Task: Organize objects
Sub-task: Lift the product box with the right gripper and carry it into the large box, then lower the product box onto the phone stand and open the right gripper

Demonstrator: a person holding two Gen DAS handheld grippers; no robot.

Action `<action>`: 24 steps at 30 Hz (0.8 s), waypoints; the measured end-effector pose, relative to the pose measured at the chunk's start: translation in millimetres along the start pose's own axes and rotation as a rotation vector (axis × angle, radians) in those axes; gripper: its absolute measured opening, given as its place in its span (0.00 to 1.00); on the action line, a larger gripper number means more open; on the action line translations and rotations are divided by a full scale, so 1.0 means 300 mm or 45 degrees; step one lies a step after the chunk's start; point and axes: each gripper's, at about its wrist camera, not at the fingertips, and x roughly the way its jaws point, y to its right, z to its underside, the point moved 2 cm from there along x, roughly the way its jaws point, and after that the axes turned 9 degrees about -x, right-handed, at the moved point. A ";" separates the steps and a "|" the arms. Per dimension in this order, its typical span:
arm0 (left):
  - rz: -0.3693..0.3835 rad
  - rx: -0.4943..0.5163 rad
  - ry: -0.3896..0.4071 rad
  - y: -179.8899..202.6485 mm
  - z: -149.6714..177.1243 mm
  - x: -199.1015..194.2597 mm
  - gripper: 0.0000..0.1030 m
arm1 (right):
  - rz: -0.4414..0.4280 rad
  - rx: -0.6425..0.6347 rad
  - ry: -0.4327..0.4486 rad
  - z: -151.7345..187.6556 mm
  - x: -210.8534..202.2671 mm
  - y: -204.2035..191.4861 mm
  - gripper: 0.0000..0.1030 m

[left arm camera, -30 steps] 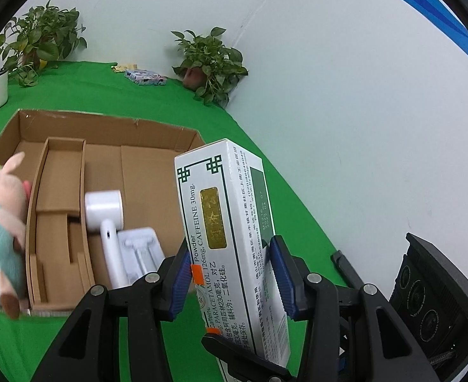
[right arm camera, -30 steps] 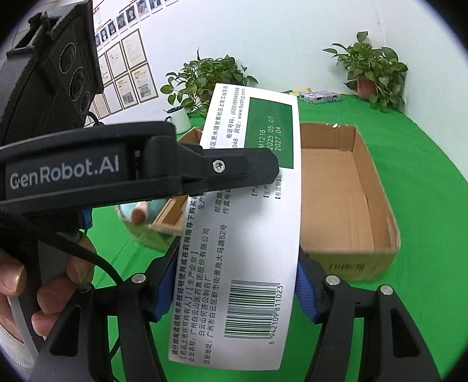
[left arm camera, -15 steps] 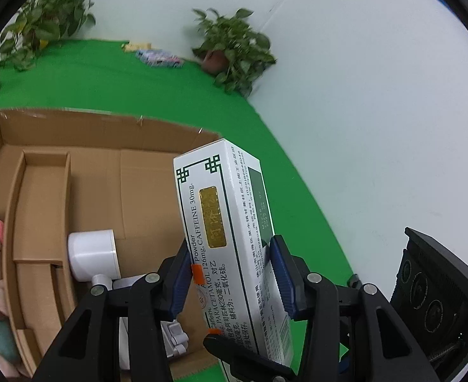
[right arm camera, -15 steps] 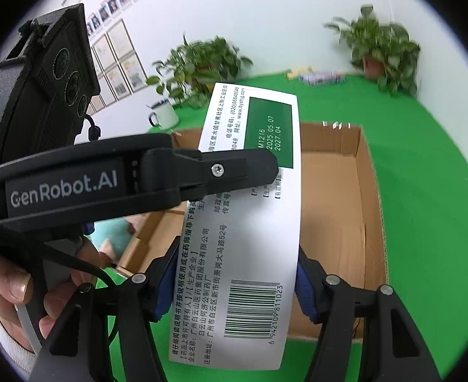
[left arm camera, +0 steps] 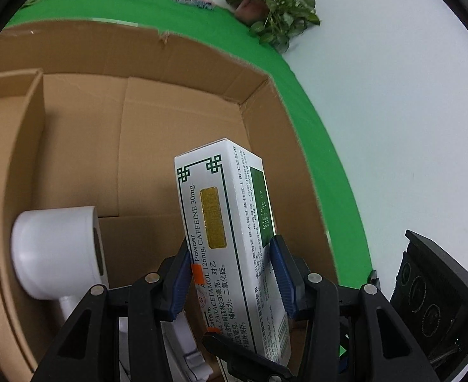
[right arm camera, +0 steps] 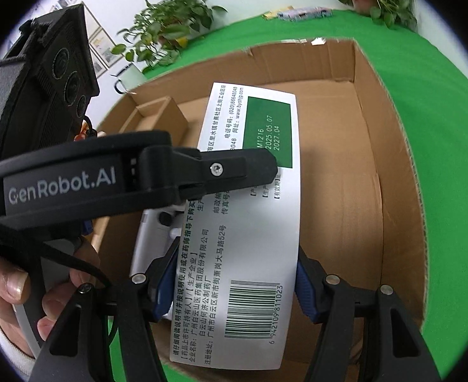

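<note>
Both grippers hold the same white medicine box (left arm camera: 234,248) over the open cardboard box (left arm camera: 176,121). In the left wrist view the left gripper (left arm camera: 230,273) is at the bottom centre of the frame, and its blue fingers (left arm camera: 183,280) press on the two long sides of the medicine box, so it is clenched on it. The medicine box stands nearly upright in the centre of this frame, with green corner ornaments, a gold patch and the print "PARACETAMOL" and "CAFFEINE" along its face. In the right wrist view the right gripper (right arm camera: 234,286) is at the bottom centre, and its fingers (right arm camera: 307,296) also grip the medicine box (right arm camera: 243,238) from both sides; here I see the barcode face and a dark green field with dates. The black arm of the left gripper (right arm camera: 208,172), printed "GenRobot.AI", crosses the left half of that frame, and a hand (right arm camera: 14,289) holds it at the lower left. Inside the cardboard box a white device (left arm camera: 59,251) lies at the lower left of the left wrist frame, and a cardboard divider (left arm camera: 17,146) runs along the left side. The cardboard box rests on the green bench (right arm camera: 440,159). Potted plants (right arm camera: 173,22) stand at the top of the right wrist frame.
</note>
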 end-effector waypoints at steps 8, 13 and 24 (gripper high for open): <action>-0.093 -0.009 0.034 -0.033 -0.003 -0.004 0.60 | 0.103 0.022 -0.047 0.015 0.045 0.032 0.59; -0.141 0.051 0.146 -0.041 -0.006 -0.093 0.60 | 0.142 0.016 -0.072 0.018 0.065 0.024 0.60; -0.182 0.135 0.364 -0.123 0.122 -0.394 0.60 | 0.080 0.075 -0.112 0.052 0.039 -0.008 0.74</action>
